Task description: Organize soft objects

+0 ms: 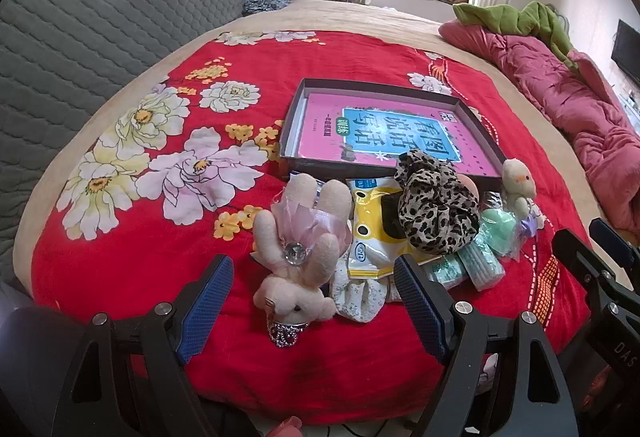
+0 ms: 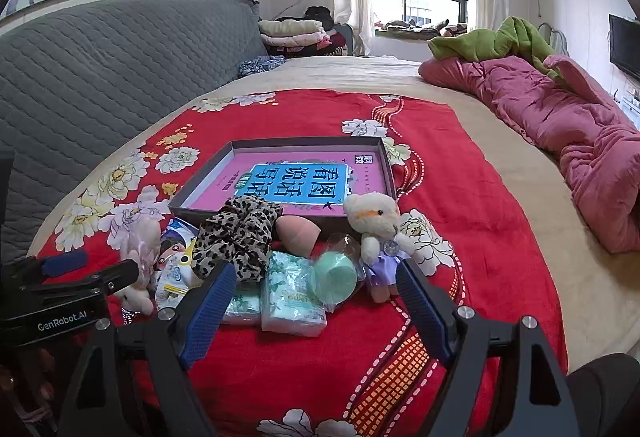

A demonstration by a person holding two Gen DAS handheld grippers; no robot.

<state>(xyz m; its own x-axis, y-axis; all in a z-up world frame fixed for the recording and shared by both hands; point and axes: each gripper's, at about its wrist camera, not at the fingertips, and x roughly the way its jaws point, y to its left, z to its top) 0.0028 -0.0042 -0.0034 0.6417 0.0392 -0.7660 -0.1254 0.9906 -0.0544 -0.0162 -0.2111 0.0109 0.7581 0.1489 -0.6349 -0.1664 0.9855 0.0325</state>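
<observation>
A heap of soft things lies on the red flowered blanket (image 1: 120, 277) in front of a shallow dark box (image 1: 384, 85) with a pink book inside. A pink plush bunny (image 1: 298, 261) lies between the spread fingers of my left gripper (image 1: 316, 273), which is open and does not touch it. Beside it are a yellow-white packet (image 1: 370, 237), a leopard scrunchie (image 1: 436, 205), green tissue packs (image 2: 288, 297), a mint green sponge (image 2: 334, 277) in clear wrap, a peach sponge (image 2: 298, 233) and a small cream bear (image 2: 376, 225). My right gripper (image 2: 316, 277) is open above the tissue packs.
A grey quilted headboard (image 1: 100, 17) runs along the left. A crumpled pink duvet (image 2: 560, 117) with a green garment (image 2: 492, 41) lies at the right. Folded clothes (image 2: 292, 31) are stacked by the window at the back. Beige sheet borders the red blanket.
</observation>
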